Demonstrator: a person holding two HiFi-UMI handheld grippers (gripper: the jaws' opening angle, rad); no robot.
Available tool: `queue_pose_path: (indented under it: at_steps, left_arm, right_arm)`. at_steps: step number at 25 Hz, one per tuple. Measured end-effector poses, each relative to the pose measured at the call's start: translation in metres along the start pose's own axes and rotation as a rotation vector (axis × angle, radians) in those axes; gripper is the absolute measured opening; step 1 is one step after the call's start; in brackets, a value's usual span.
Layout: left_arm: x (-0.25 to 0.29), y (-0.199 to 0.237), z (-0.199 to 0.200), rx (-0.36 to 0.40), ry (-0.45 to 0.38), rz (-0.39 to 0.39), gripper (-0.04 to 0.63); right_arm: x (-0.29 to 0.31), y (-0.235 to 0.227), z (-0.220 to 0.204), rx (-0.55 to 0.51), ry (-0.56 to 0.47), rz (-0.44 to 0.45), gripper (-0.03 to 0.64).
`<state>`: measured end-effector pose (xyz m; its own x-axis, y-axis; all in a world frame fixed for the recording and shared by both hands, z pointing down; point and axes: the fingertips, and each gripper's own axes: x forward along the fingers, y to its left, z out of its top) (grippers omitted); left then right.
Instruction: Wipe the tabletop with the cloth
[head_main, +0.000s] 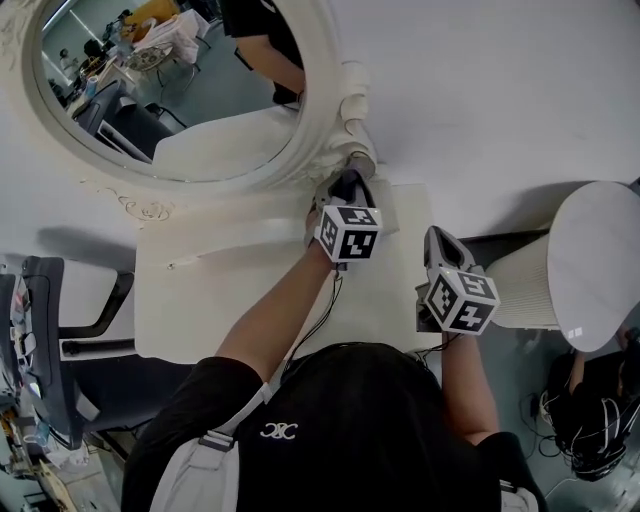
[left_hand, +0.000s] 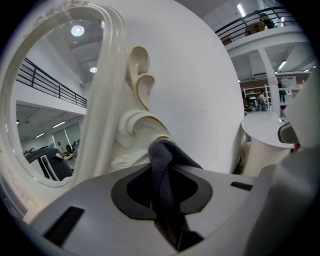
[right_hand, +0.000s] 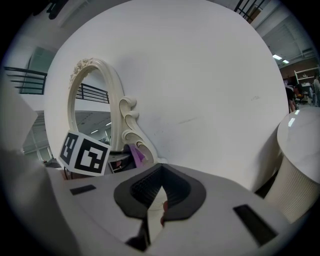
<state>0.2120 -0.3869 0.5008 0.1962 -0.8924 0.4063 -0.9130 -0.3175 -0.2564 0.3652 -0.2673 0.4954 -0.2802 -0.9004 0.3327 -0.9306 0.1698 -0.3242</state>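
Left gripper view showed my left tongs (left_hand: 164, 200) clenched on the dark grey cloth (left_hand: 161, 155). A fold of it was pinched between the pads, and its free end stood up just past the tips. I judged that this tight hold was there so the cloth would drag with the tongs rather than slip out once pressed against the surface. The cloth sat at the back right of the white table (head_main: 230, 300), close beside the scrolled foot of the oval mirror (head_main: 330, 110). From the head view I could not tell whether it was touching the table or just above it. That corner by the mirror foot seemed a sensible place to work from, since the open stretch of table lay to the left and toward me.

My right tongs (right_hand: 159, 197) were pressed together at the tips and gripped nothing. Only a thin sliver of pale surface showed behind the pads. They hung near the table's right edge, apart from the cloth, between the table and the round white stand (head_main: 600, 260). I took it they were kept out of the way there, as wiping needs only the one hand.
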Motion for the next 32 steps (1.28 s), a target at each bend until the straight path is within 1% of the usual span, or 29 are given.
queue_pose_path:
  at_steps: [4,8,10,13,15,16,23,27,32]
  left_arm:
    - [-0.023,0.047,-0.002,-0.056,-0.024,0.099,0.066]
    - [-0.04,0.083,0.001,-0.081,-0.047,0.177,0.065]
    - [-0.046,0.096,-0.001,-0.1,-0.045,0.221,0.065]
    - [-0.053,0.113,-0.01,-0.165,-0.025,0.28,0.066]
    - [-0.052,0.117,-0.012,-0.194,-0.017,0.283,0.066]
    - [-0.051,0.116,-0.01,-0.195,-0.019,0.276,0.065]
    - [-0.044,0.097,0.032,-0.166,-0.088,0.216,0.065]
    - [-0.042,0.085,0.049,-0.151,-0.112,0.181,0.066]
    - [-0.049,0.081,0.069,-0.164,-0.147,0.155,0.066]
  right_arm:
    - [0.01,0.017,-0.003,-0.017,0.011,0.045,0.003]
    - [0.016,0.032,-0.005,-0.039,0.02,0.082,0.003]
    - [0.017,0.036,-0.004,-0.049,0.018,0.092,0.003]
    - [0.015,0.038,-0.002,-0.057,0.014,0.096,0.003]
    - [0.013,0.037,0.0,-0.062,0.013,0.093,0.003]
    - [0.012,0.036,0.0,-0.063,0.012,0.091,0.003]
    - [0.007,0.033,0.0,-0.062,0.001,0.08,0.003]
    - [0.003,0.03,0.002,-0.057,-0.01,0.072,0.003]
    - [0.0,0.026,0.002,-0.048,-0.017,0.06,0.003]
